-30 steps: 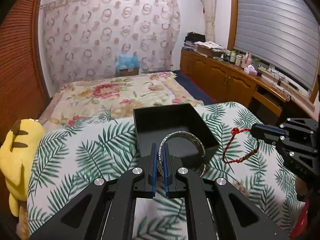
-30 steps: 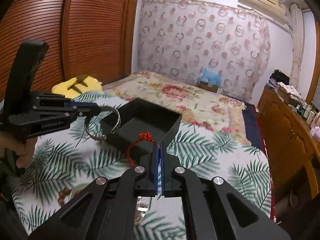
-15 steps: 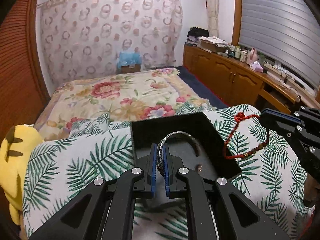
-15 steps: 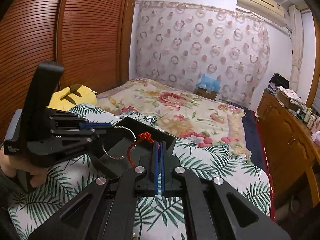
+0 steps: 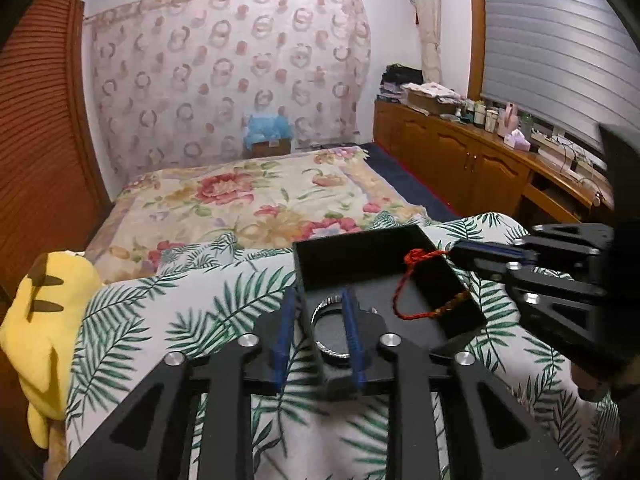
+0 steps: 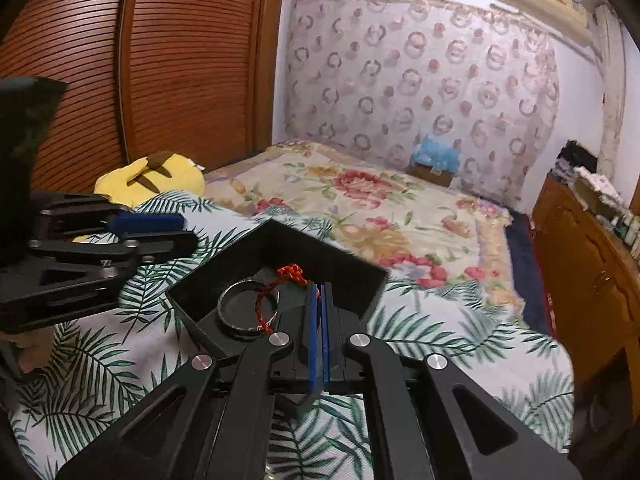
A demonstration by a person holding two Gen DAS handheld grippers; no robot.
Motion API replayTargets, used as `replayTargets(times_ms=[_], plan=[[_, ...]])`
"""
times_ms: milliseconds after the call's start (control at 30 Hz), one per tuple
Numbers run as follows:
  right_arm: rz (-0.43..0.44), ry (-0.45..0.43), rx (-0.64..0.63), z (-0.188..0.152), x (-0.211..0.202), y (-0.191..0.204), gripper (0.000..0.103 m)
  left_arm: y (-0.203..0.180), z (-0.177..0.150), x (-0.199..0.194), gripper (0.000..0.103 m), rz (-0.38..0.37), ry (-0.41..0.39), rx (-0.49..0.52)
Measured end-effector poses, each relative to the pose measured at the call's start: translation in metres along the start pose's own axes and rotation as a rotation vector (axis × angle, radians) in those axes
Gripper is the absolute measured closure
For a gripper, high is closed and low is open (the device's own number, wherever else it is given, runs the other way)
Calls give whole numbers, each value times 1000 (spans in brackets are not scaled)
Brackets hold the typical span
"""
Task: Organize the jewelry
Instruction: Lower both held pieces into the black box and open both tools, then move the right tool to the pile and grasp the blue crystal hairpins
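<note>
Left wrist view: on the palm-print cloth (image 5: 132,320) the black box (image 5: 360,256) sits just ahead. The left gripper (image 5: 318,336), shut on the silver bangle (image 5: 332,332) half a second ago, now stands spread, and the bangle lies flat on the box floor: one piece stowed. The right gripper (image 6: 320,320) stays pressed together on the red cord bracelet (image 5: 420,288), dangling over the box's right side, likely next in.

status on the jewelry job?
Done: silver bangle lies in the black box; left gripper is open around it. In hand: right gripper is shut on the red cord bracelet, dangling over the box. Left: release it.
</note>
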State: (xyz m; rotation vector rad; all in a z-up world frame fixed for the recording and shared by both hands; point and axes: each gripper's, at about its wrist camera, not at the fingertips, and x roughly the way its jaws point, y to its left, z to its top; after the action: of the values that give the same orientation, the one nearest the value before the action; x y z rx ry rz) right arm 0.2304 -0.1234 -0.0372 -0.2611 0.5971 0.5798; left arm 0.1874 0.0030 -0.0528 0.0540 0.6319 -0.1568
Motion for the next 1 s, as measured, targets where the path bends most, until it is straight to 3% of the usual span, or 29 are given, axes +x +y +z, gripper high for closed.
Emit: replayTargets(times_ms=[300,433,667,867,1000], plan=[[47,39,-12,-5,17,14,99,6,-24,-22,63,1,6,-15],[42,33,-7,-7,10,14,74,2,-36,-29,56,-13,11,-14],[39,-4,9,-15,-28,13,74,-8,-54,-43,47,-20,13,-7],[93,-2,21,-35,-64,26,74,-12,-61,-56,21,-5,-5,-9],[134,36,1,-51,-77,42,74,-10,-68,-65,18,-6,-14,-24]])
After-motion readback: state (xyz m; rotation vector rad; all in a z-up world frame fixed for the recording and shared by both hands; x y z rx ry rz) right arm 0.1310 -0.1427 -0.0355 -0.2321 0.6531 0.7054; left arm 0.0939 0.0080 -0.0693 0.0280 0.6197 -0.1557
